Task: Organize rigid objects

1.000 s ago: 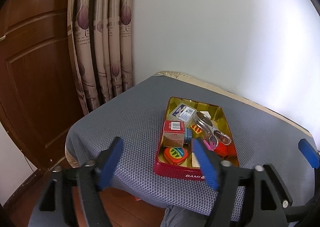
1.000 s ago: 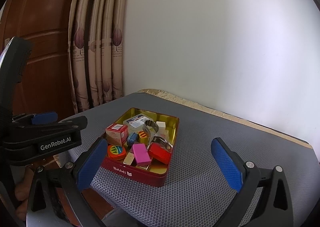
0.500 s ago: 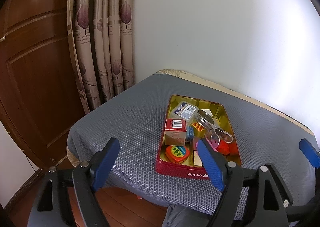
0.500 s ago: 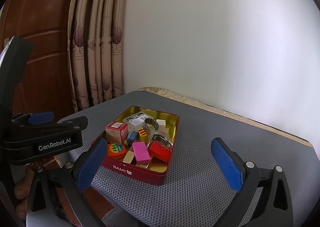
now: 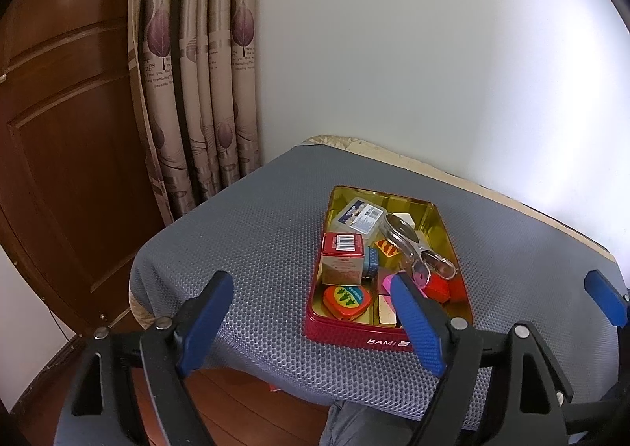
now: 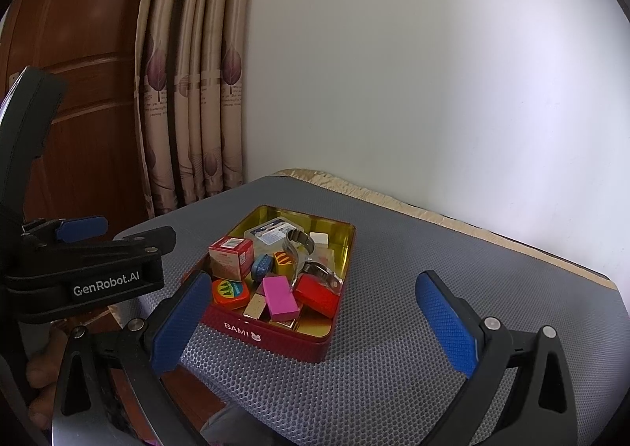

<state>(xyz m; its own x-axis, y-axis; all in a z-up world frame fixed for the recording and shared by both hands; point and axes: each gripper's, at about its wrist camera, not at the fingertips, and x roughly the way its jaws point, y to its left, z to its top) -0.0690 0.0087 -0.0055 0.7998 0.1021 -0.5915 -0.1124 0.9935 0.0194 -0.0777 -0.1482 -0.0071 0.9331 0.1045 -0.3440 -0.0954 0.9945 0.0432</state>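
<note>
Your left gripper (image 5: 311, 312) hangs above the near edge of the grey mesh-covered table (image 5: 260, 241), its blue-padded jaws wide apart and holding nothing. Your right gripper (image 6: 315, 316) hovers the same way, jaws spread and empty, with the red BAMI tin (image 6: 271, 335) sitting between its fingertips on the table's near left part. Inside the tin you have a red and white carton (image 6: 230, 255) at the left, a red tape measure (image 6: 228, 292) near it, a pink block (image 6: 278, 296) in the near middle, a red box (image 6: 317, 295) to the right, and a metal clip (image 6: 301, 243) resting on top. A leaf-print curtain (image 5: 197, 91) hangs far left beside a wooden door (image 5: 59, 131)
</note>
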